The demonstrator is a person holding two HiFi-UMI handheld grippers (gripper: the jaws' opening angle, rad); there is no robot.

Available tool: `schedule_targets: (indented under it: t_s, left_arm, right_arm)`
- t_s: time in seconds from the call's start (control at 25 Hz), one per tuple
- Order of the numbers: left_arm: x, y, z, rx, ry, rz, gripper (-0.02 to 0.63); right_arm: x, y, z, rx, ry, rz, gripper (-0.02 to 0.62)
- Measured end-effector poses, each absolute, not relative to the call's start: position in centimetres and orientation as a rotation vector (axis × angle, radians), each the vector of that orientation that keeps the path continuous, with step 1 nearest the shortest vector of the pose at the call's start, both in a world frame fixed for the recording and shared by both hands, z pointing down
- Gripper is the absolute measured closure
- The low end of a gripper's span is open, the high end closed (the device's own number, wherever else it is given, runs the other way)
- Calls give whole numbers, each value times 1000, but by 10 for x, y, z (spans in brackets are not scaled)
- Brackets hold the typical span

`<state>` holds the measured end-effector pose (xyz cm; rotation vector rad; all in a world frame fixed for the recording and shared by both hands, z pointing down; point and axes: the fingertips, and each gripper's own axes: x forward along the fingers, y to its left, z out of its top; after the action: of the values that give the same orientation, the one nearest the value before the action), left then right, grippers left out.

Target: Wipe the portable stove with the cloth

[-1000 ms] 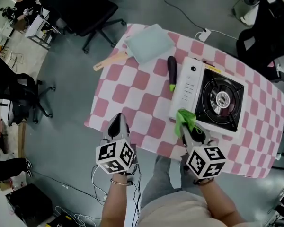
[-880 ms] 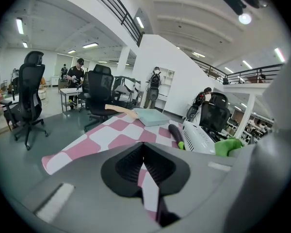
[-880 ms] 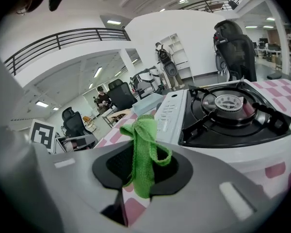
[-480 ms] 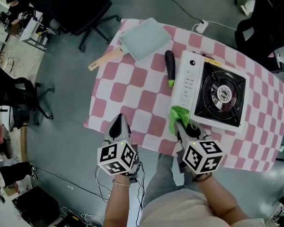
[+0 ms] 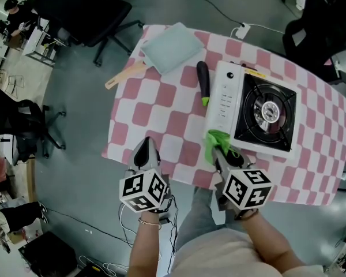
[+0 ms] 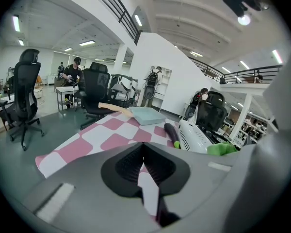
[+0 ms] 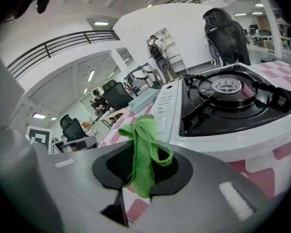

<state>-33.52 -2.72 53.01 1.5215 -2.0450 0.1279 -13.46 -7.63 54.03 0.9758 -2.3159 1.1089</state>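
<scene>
The white portable stove (image 5: 225,107) with a black burner top (image 5: 264,118) stands on the pink-and-white checked table (image 5: 161,126). My right gripper (image 5: 218,150) is shut on a green cloth (image 5: 217,141), held at the stove's near left corner. In the right gripper view the green cloth (image 7: 144,149) hangs pinched between the jaws, with the stove (image 7: 223,106) just ahead to the right. My left gripper (image 5: 144,153) is shut and holds nothing, over the table's near left edge. In the left gripper view its jaws (image 6: 142,155) meet with the table behind.
A dark peeler with a green tip (image 5: 203,82) lies left of the stove. A pale blue pad (image 5: 172,47) and a wooden spatula (image 5: 124,74) lie at the far left corner. A power strip (image 5: 240,31) sits beyond the table. Office chairs (image 5: 98,10) stand around.
The right gripper with the cloth has barely shifted at the stove's near corner. The view has drifted slightly. The left gripper has stayed in place.
</scene>
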Motion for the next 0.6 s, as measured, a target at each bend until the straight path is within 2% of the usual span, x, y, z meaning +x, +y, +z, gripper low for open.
schedule_targets:
  t_s: [0.6]
  left_arm:
    - [-323,-41,524,1571,-2018,139,606]
  right_arm:
    - [-116,-78,542,1020,-2282,1178,505]
